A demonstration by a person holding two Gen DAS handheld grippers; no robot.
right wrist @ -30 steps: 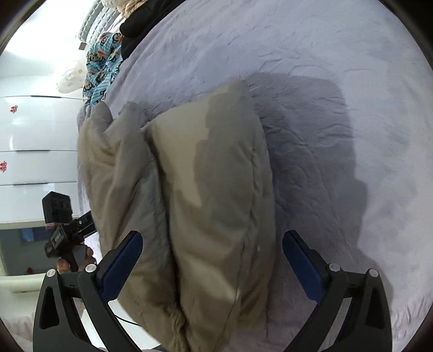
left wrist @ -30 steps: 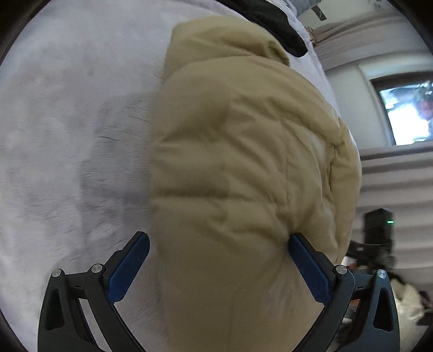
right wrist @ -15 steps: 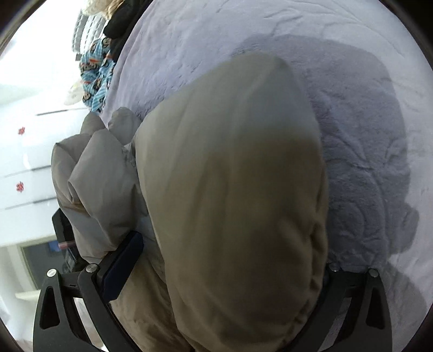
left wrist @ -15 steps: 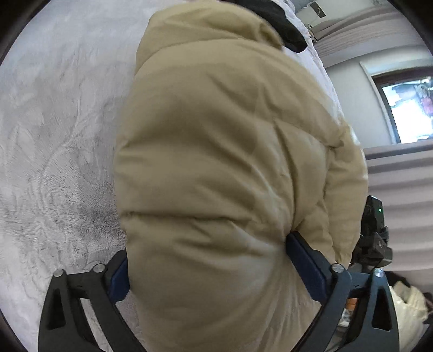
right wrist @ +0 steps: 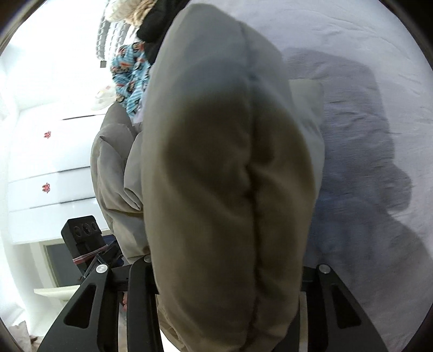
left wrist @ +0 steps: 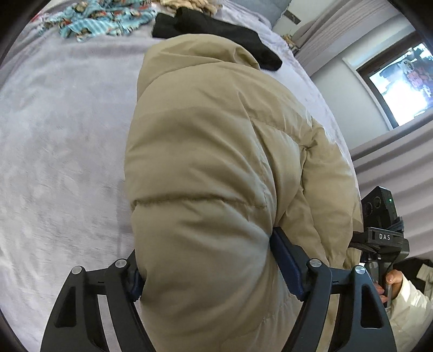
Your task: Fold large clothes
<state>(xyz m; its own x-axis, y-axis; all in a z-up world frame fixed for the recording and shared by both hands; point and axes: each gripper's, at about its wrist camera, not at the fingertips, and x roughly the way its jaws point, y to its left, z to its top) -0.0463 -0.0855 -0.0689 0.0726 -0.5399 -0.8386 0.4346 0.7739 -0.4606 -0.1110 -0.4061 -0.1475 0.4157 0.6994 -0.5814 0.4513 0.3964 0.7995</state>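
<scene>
Left gripper (left wrist: pixel 205 260): jaws set wide but pressed into a thick bulge of the tan puffer jacket (left wrist: pixel 216 162), blue pads sunk into the padding on both sides, so clamped on a fat fold of it. Right gripper (right wrist: pixel 227 273): jaws likewise spread around a bulky roll of the same jacket (right wrist: pixel 224 173), pads hidden under the fabric, cloth filling the whole gap between the black fingers (right wrist: pixel 140 297); firm grip likely, but pad contact not visible.

Jacket bunched up and lifted in front of both cameras, over the pale lilac blanket of the bed (left wrist: pixel 62 140), with the collar end pointing toward the bed's far edge. Shadow of the bundle falling on the blanket at the right of the right wrist view.

At the bed's far edge: a black garment (left wrist: pixel 216 29) just beyond the jacket collar, a blue patterned cloth (left wrist: pixel 100 19) toward the far left corner.

Off the bed's right side, in the left wrist view: the other handheld unit marked DAS (left wrist: pixel 384 235), a window (left wrist: pixel 400 81), grey curtains (left wrist: pixel 392 168). White drawers (right wrist: pixel 48 168) beyond the bed in the right wrist view.
</scene>
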